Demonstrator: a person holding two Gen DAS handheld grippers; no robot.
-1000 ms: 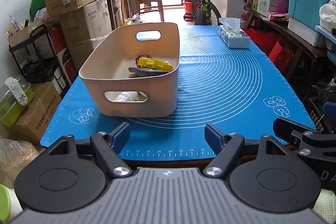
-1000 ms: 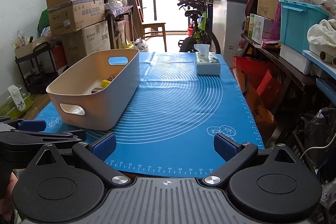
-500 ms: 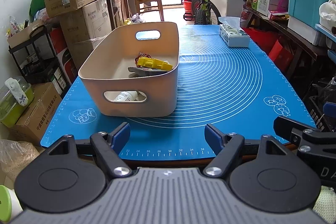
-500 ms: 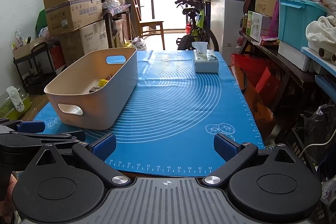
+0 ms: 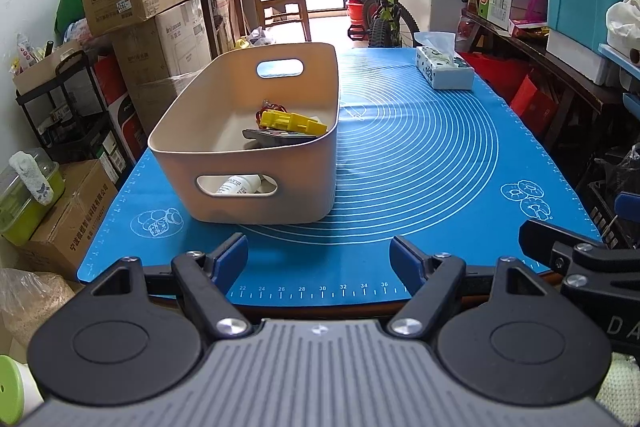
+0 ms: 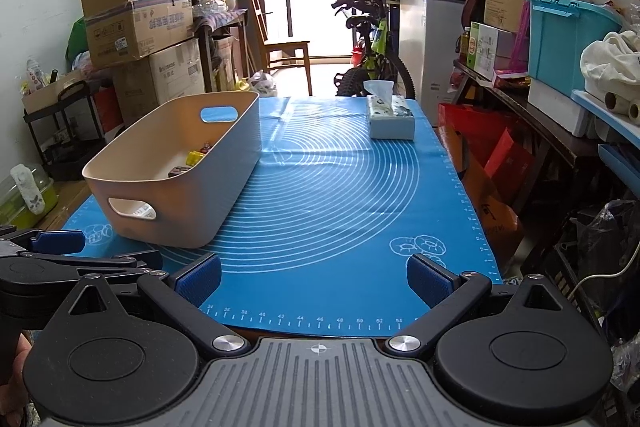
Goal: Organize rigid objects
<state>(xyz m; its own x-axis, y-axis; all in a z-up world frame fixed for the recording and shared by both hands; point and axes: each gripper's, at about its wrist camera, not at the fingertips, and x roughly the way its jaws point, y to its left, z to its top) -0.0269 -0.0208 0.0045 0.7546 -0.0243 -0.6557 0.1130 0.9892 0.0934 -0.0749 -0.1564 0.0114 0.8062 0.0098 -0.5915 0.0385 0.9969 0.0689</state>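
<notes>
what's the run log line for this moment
left gripper: open, empty | right gripper: open, empty | bin: holds yellow part, white bottle | tissue box: on mat

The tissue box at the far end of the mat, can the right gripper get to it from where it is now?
Probably yes. The right gripper is open and empty, and only bare blue mat lies between it and the tissue box. The beige bin sits off to the left.

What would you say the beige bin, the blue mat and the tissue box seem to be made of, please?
Bin: likely molded plastic, matte; smooth one-piece walls, rounded corners, cut-out handles.
Mat: probably silicone or soft vinyl, with a slight sheen; it lies flat, printed with white rings and ruler marks, faintly wrinkled near the far end.
Tissue box: seemingly printed cardboard or a soft paper pack; a tissue sticks out on top.
</notes>
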